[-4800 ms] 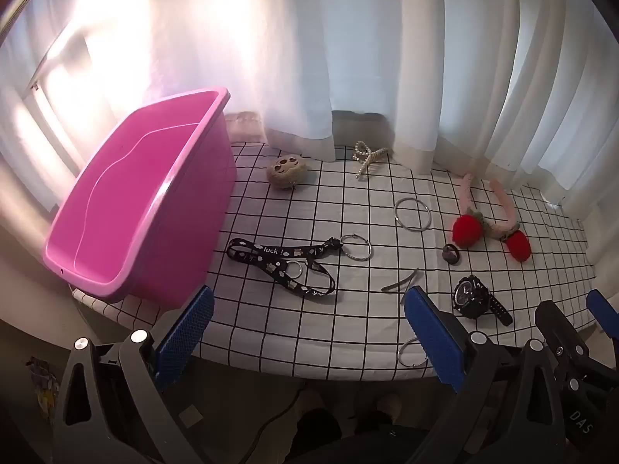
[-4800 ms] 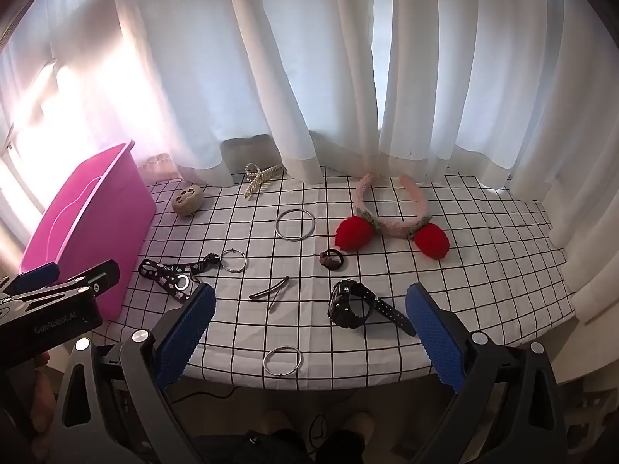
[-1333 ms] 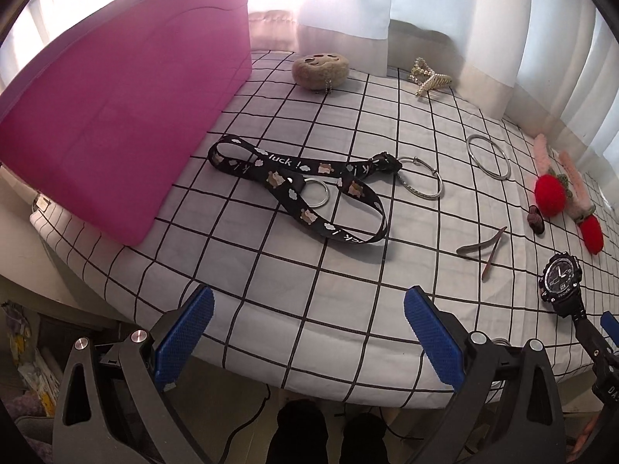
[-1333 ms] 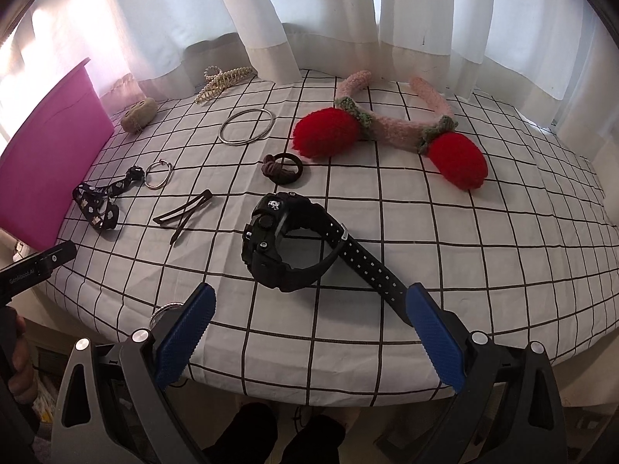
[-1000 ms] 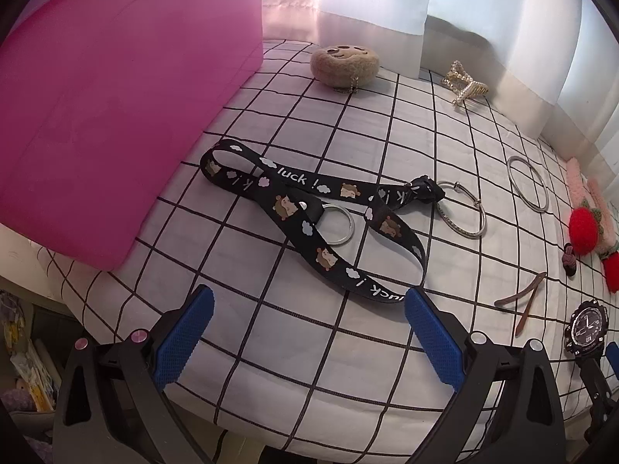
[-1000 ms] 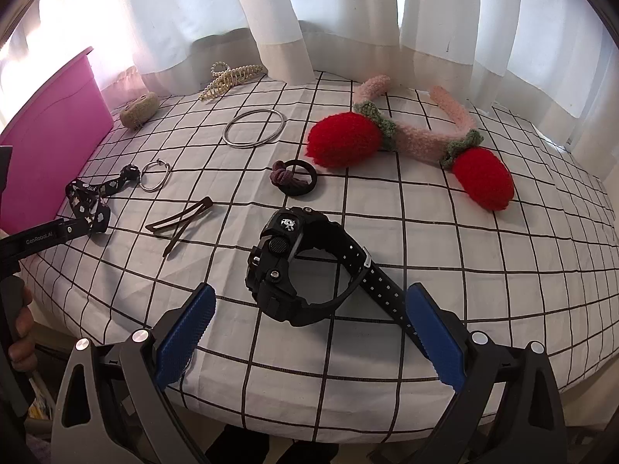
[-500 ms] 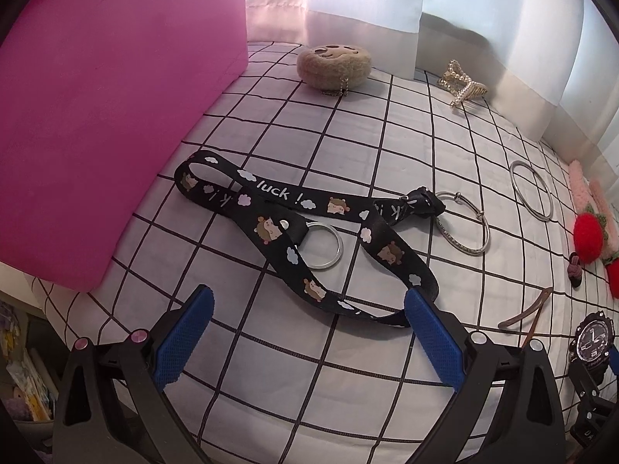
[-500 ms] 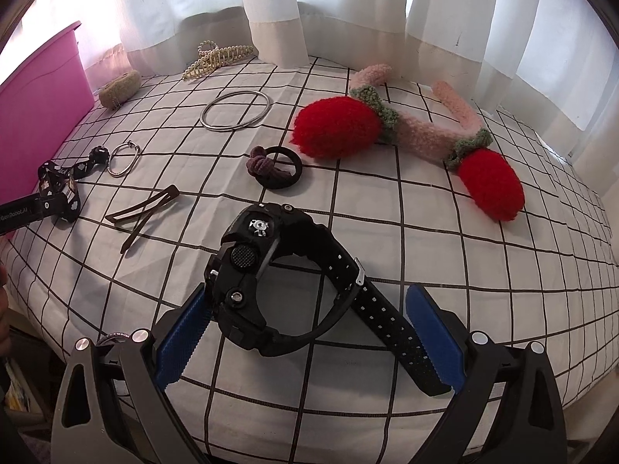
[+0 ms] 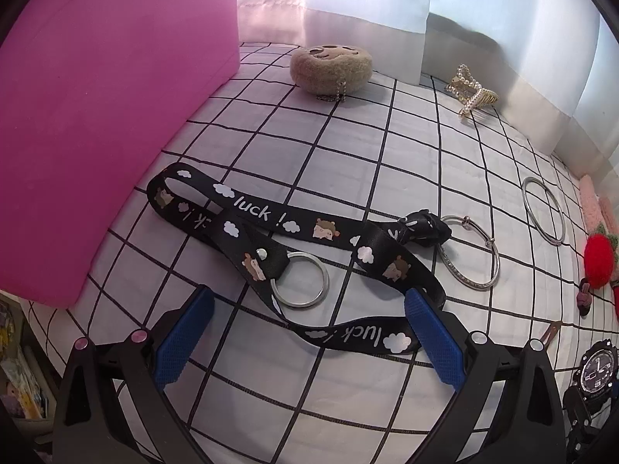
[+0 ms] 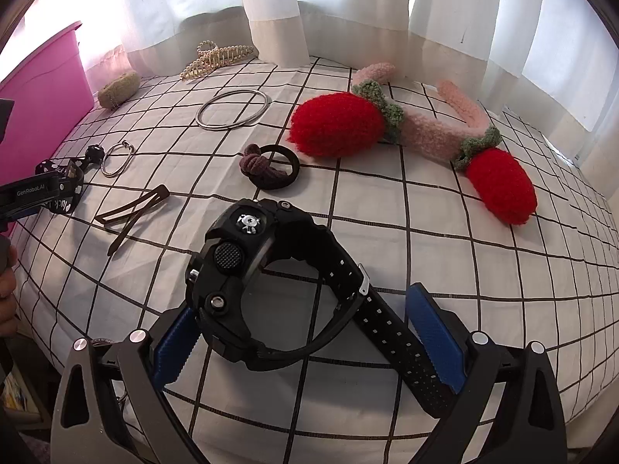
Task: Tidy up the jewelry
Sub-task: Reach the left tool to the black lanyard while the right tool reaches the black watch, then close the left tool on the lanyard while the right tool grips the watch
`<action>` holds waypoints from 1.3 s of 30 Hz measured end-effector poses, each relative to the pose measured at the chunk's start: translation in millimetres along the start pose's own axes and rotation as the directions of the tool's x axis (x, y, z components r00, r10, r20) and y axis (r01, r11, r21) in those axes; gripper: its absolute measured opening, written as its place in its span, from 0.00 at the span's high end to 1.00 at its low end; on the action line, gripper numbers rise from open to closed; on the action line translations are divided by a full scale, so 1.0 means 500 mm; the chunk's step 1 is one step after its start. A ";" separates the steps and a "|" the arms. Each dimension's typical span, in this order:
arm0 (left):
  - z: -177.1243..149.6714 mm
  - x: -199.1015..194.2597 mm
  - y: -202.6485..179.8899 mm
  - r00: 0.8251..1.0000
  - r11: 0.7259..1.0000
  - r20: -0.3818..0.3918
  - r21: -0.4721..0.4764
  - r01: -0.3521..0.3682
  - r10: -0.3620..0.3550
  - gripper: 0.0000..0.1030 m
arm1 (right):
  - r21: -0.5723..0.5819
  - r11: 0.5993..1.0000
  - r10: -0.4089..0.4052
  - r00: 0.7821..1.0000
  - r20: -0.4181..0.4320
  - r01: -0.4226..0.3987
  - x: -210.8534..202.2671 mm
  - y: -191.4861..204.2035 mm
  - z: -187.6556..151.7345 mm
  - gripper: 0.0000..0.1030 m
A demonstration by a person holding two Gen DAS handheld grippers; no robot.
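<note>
Your right tongs (image 10: 305,332) are spread wide around the black watch (image 10: 247,282), its case against the left pad and the strap running under the right one. Squeeze there and the round case may roll out. Your left tongs (image 9: 305,328), also spread, straddle the lanyard (image 9: 271,243); its loose loops could snag the bracelet (image 9: 470,255) just ahead. The pink bin (image 9: 96,108) waits left.

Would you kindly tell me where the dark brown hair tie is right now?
In the right wrist view, the dark brown hair tie lies mid-table on the checked cloth, between the black wristwatch and the large silver bangle.
</note>
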State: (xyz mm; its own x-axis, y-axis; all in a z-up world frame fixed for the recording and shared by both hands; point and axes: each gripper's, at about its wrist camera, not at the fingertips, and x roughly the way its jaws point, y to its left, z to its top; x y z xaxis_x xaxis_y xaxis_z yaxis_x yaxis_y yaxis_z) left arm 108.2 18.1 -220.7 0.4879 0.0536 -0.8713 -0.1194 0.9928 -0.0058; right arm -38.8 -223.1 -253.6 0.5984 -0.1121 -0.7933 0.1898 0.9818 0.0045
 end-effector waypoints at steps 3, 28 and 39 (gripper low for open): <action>0.008 0.006 -0.007 1.000 1.000 0.024 0.001 -0.003 0.003 0.05 | -0.001 1.000 0.004 1.000 0.015 -0.004 0.001 -0.001 0.000 0.08; -0.011 -0.020 -0.009 0.989 0.994 0.122 0.075 0.077 -0.086 0.73 | -0.018 1.000 0.019 0.998 0.059 -0.018 -0.010 0.009 -0.004 0.22; -0.019 -0.107 -0.006 0.974 0.987 0.174 0.090 0.134 -0.148 0.73 | 0.062 0.994 0.087 0.994 0.069 -0.091 -0.025 -0.015 -0.005 0.31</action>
State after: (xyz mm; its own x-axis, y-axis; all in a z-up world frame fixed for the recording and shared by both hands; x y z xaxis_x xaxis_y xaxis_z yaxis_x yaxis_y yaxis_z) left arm 74.3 11.2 -178.5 0.6429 -0.0764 -0.7621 0.0257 0.9966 -0.0782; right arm -49.5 -228.6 -245.3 0.6647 -0.0364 -0.7462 0.1823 0.9765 0.1147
